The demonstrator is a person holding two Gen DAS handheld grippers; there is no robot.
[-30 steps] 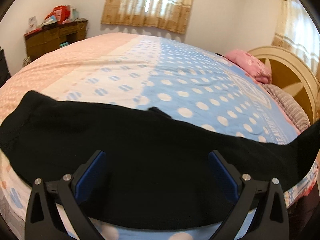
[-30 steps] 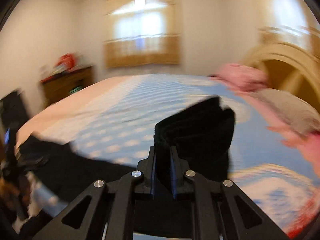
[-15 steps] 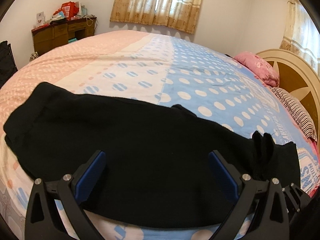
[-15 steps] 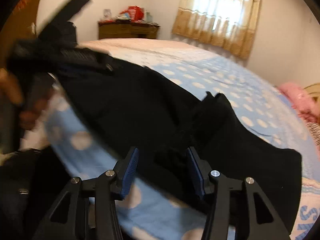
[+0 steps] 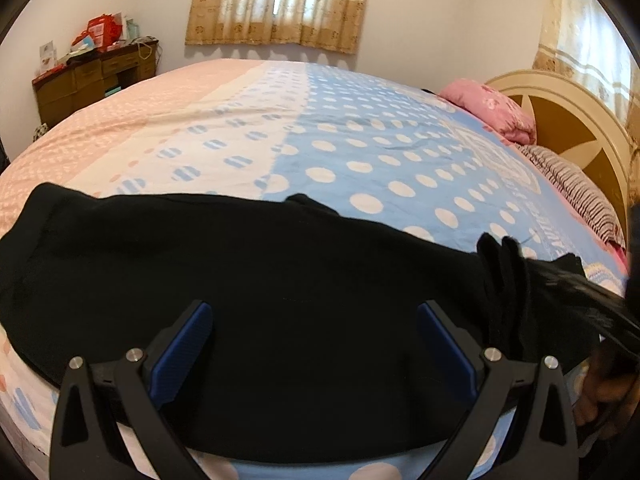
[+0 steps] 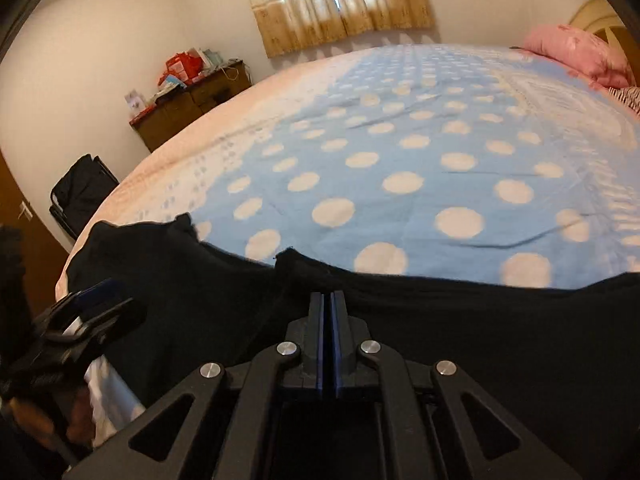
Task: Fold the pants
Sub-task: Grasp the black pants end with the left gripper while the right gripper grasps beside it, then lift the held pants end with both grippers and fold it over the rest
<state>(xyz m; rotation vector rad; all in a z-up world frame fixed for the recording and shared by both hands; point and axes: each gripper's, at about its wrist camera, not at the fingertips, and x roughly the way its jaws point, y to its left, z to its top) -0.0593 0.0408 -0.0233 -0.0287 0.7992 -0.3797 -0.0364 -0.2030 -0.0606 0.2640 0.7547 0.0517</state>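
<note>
Black pants (image 5: 260,272) lie across the near edge of the bed, with a bunched ridge of cloth (image 5: 504,280) standing up at their right end. My left gripper (image 5: 314,308) hovers open over the middle of the pants, nothing between its blue pads (image 5: 184,340). In the right wrist view the pants (image 6: 460,328) fill the foreground. My right gripper (image 6: 329,296) is shut just above them, its pads together and no cloth seen between them. The same gripper shows as a black blur (image 5: 580,300) beside the ridge. The left gripper (image 6: 92,304) appears blurred at the left edge.
The bed (image 5: 360,152) has a pink, white and blue dotted cover. A pink pillow (image 5: 492,112) and a striped one (image 5: 576,188) lie by the headboard (image 5: 568,120). A wooden dresser (image 5: 96,76) stands against the far wall, and a black chair (image 6: 80,196) beside the bed.
The right gripper carried a fold of the pants down onto the bed, opened and let it go, then shut empty. The left gripper stayed open over the pants.
</note>
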